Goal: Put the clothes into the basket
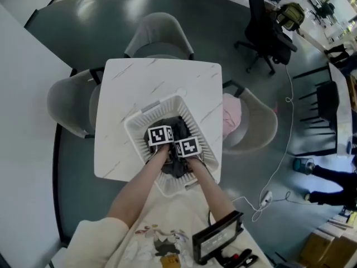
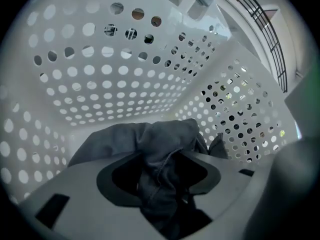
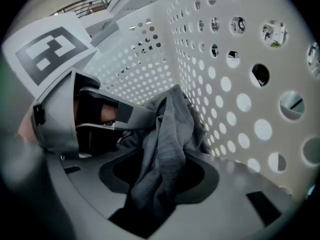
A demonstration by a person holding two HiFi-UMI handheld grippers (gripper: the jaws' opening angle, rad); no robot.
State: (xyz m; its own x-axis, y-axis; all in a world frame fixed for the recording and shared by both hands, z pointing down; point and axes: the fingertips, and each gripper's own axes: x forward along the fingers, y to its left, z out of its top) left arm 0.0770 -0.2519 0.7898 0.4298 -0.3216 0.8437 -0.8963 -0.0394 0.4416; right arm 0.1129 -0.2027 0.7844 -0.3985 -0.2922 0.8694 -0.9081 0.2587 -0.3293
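A white perforated basket (image 1: pixel 135 123) stands on the white table (image 1: pixel 167 77), and both grippers reach down into it side by side. A dark grey garment (image 1: pixel 176 123) lies in the basket. In the left gripper view the garment (image 2: pixel 167 136) bunches up out of my left gripper (image 2: pixel 160 181), whose jaws are shut on a fold of it. In the right gripper view another part of the garment (image 3: pixel 170 126) rises from my right gripper (image 3: pixel 160 181), pinched the same way. The left gripper (image 3: pixel 87 119) shows close by at that view's left. From the head view, the left gripper (image 1: pixel 162 134) and right gripper (image 1: pixel 187 146) nearly touch.
The basket wall (image 2: pixel 125 74) closes in all round the grippers. Grey chairs (image 1: pixel 159 35) stand around the table; a pink cloth (image 1: pixel 232 116) lies on the right-hand chair (image 1: pixel 259 124). A cable (image 1: pixel 281 149) trails over the floor at right.
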